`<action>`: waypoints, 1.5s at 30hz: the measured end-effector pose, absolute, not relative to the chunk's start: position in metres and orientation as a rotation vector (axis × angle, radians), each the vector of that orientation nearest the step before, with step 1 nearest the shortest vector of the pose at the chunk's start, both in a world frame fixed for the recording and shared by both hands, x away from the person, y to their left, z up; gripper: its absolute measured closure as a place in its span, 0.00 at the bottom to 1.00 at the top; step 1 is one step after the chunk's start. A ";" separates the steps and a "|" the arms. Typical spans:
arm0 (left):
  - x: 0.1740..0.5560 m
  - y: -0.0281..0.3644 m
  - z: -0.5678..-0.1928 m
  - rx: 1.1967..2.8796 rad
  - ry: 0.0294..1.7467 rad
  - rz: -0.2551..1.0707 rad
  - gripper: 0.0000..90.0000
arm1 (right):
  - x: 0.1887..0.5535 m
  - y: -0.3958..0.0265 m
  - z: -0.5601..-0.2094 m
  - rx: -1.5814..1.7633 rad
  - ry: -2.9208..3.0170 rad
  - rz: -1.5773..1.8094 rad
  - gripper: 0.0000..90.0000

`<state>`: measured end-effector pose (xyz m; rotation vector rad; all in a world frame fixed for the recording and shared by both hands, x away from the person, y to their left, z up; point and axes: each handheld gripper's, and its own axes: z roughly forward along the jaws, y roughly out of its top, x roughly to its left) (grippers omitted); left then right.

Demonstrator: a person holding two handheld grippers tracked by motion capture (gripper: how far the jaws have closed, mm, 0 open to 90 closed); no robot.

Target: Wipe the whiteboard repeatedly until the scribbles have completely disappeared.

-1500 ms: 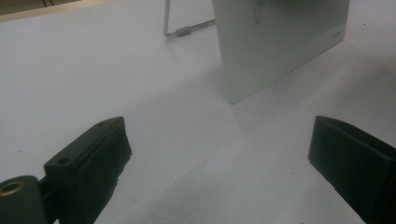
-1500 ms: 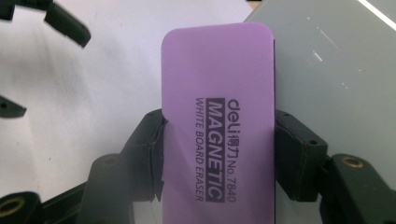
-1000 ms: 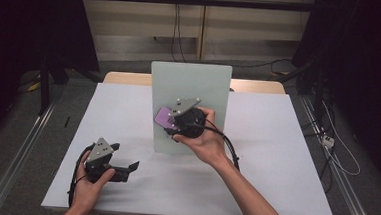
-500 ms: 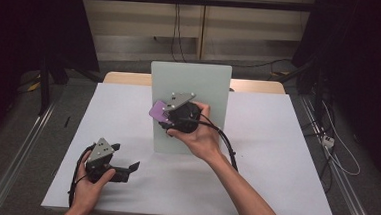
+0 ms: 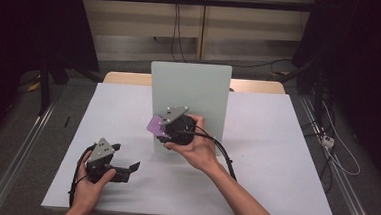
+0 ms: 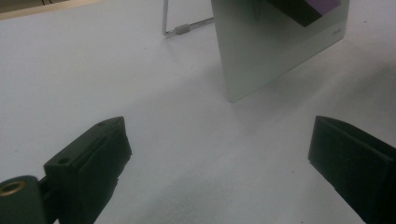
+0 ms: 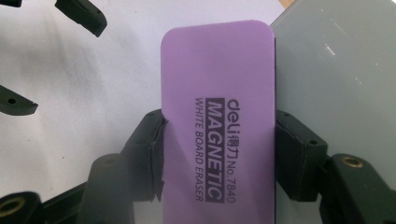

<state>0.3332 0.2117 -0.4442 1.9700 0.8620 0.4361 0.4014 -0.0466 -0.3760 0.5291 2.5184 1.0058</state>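
1. A purple whiteboard eraser (image 7: pixel 217 135), printed "deli MAGNETIC WHITE BOARD ERASER No. 7840", sits pinched between the two black jaws of the right gripper (image 7: pixel 219 154), which press on its long sides.
2. In the high view the eraser (image 5: pixel 155 125) is at the left edge of a small upright whiteboard (image 5: pixel 192 90), low on its face; the right gripper view shows the eraser's right edge against the grey board (image 7: pixel 336 79).
3. The right hand (image 5: pixel 196 148) holds the right gripper (image 5: pixel 169 129) in front of the board, and a black cable (image 5: pixel 223 154) trails back along the forearm.
4. The board stands on a wire prop (image 6: pixel 180 29) at the middle of a white table (image 5: pixel 275 158).
5. The left gripper (image 5: pixel 120 161) rests low near the table's front left, held in the left hand (image 5: pixel 89 189); its jaws are spread wide with nothing between them, bare table (image 6: pixel 210 154) showing in the gap.
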 end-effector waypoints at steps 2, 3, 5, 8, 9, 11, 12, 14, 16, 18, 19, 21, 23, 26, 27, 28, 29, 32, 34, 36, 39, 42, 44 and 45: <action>0.333 0.213 -0.444 1.969 0.868 0.440 0.05 | 0.402 -0.048 -0.376 0.534 2.524 1.017 0.46; 0.333 0.214 -0.444 1.966 0.872 0.439 0.05 | 0.402 -0.049 -0.375 0.534 2.526 1.018 0.46; 0.334 0.215 -0.445 1.967 0.876 0.441 0.05 | 0.402 -0.051 -0.374 0.544 2.522 1.020 0.46; 0.333 0.214 -0.444 1.966 0.875 0.437 0.05 | 0.402 -0.054 -0.369 0.546 2.499 1.022 0.46; 0.333 0.213 -0.444 1.968 0.870 0.440 0.05 | 0.402 -0.056 -0.367 0.554 2.488 1.027 0.46; 0.333 0.212 -0.444 1.969 0.868 0.437 0.05 | 0.403 -0.061 -0.363 0.559 2.466 1.038 0.46; 0.333 0.212 -0.444 1.976 0.864 0.438 0.05 | 0.403 -0.063 -0.362 0.573 2.457 1.048 0.46; 0.334 0.212 -0.445 1.980 0.866 0.438 0.05 | 0.403 -0.067 -0.361 0.579 2.446 1.064 0.46; 0.334 0.212 -0.445 1.979 0.867 0.438 0.05 | 0.402 -0.068 -0.363 0.579 2.439 1.063 0.46; 0.333 0.213 -0.445 1.977 0.867 0.436 0.05 | 0.400 -0.068 -0.367 0.577 2.449 1.048 0.46; 0.333 0.213 -0.444 1.974 0.869 0.437 0.05 | 0.399 -0.069 -0.370 0.581 2.457 1.045 0.46; 0.333 0.213 -0.445 1.972 0.873 0.435 0.05 | 0.397 -0.071 -0.375 0.582 2.471 1.038 0.46; 0.334 0.213 -0.445 1.977 0.866 0.438 0.05 | 0.395 -0.073 -0.381 0.579 2.482 1.031 0.46; 0.333 0.212 -0.444 1.979 0.865 0.437 0.05 | 0.391 -0.073 -0.390 0.576 2.492 1.008 0.46; 0.333 0.211 -0.445 1.977 0.869 0.434 0.05 | 0.389 -0.073 -0.393 0.580 2.500 1.005 0.46; 0.333 0.211 -0.445 1.979 0.868 0.435 0.05 | 0.389 -0.073 -0.395 0.580 2.507 1.001 0.46; 0.333 0.211 -0.445 1.978 0.871 0.435 0.05 | 0.388 -0.073 -0.398 0.583 2.515 0.998 0.46; 0.334 0.212 -0.445 1.975 0.869 0.436 0.05 | 0.387 -0.073 -0.403 0.586 2.533 0.993 0.46; 0.334 0.211 -0.445 1.978 0.871 0.434 0.05 | 0.386 -0.072 -0.405 0.587 2.543 0.981 0.46; 0.334 0.211 -0.445 1.981 0.867 0.433 0.05 | 0.387 -0.071 -0.404 0.578 2.552 0.975 0.46; 0.334 0.210 -0.445 1.986 0.862 0.435 0.05 | 0.390 -0.071 -0.400 0.588 2.545 0.995 0.46; 0.334 0.210 -0.446 1.984 0.867 0.433 0.05 | 0.392 -0.069 -0.391 0.596 2.525 1.013 0.46; 0.334 0.211 -0.446 1.979 0.868 0.431 0.05 | 0.395 -0.068 -0.385 0.598 2.512 1.024 0.46; 0.334 0.211 -0.445 1.977 0.870 0.431 0.05 | 0.396 -0.067 -0.382 0.598 2.505 1.030 0.46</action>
